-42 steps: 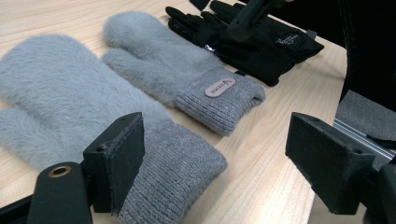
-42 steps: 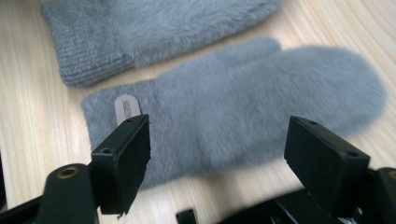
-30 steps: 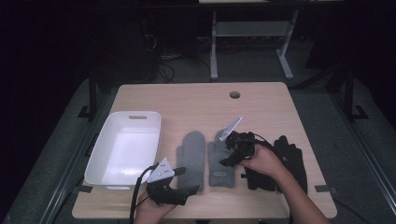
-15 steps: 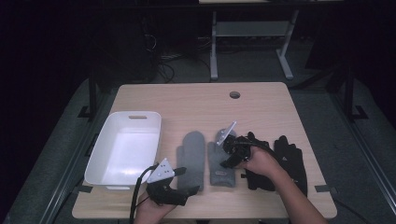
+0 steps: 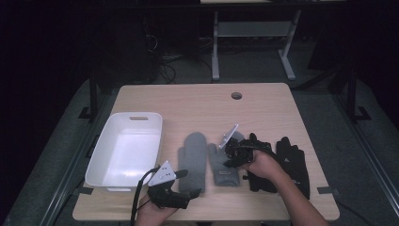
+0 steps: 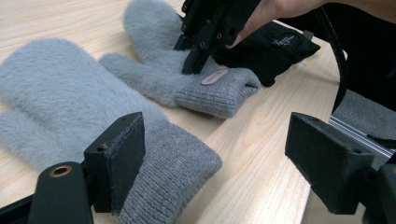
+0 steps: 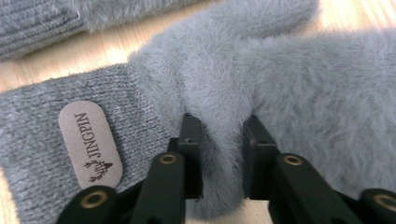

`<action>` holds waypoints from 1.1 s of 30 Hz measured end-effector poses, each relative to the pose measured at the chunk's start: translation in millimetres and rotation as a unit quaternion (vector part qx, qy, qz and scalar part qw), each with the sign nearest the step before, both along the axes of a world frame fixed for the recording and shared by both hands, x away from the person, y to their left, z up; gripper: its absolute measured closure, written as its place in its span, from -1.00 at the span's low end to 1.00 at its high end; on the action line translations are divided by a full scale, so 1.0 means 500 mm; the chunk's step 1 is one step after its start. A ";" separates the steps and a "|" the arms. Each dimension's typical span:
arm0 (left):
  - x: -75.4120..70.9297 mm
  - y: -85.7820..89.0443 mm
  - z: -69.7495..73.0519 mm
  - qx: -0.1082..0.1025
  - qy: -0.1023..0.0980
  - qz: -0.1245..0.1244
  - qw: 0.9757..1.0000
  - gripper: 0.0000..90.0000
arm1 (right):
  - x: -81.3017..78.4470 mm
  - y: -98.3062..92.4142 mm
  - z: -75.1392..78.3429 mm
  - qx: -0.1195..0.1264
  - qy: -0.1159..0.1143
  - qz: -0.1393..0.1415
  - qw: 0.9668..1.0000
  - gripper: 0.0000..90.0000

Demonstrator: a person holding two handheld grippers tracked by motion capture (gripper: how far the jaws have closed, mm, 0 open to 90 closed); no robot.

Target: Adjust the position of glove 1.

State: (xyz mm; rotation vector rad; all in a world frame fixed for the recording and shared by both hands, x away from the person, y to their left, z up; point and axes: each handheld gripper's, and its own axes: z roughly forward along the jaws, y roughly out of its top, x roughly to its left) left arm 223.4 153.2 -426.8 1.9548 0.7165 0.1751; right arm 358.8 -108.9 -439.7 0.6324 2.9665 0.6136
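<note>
While your left tool [image 6: 215,172] is waiting open by the near mitten [image 6: 70,107], your right tool [image 7: 220,154], having dropped lower, is now pinching the far mitten [image 7: 280,84], readying a lift.

This looks like a dark lab or test room. A wooden table [image 5: 197,106] with a cable hole [image 5: 236,95] stands on grey carpet [image 5: 324,108], with wires [image 5: 164,66] behind.

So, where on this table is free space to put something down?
The far half of the light wooden table is bare, from the round cable hole forward. The white plastic tub is also empty. The near half is crowded: fluffy grey mittens, black gloves, both tongs.
</note>
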 end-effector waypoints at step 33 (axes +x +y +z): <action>-0.010 0.020 0.031 -0.023 -0.017 0.022 0.999 -0.57 | -0.050 -0.039 0.135 0.113 -0.006 -0.055 0.992 0.83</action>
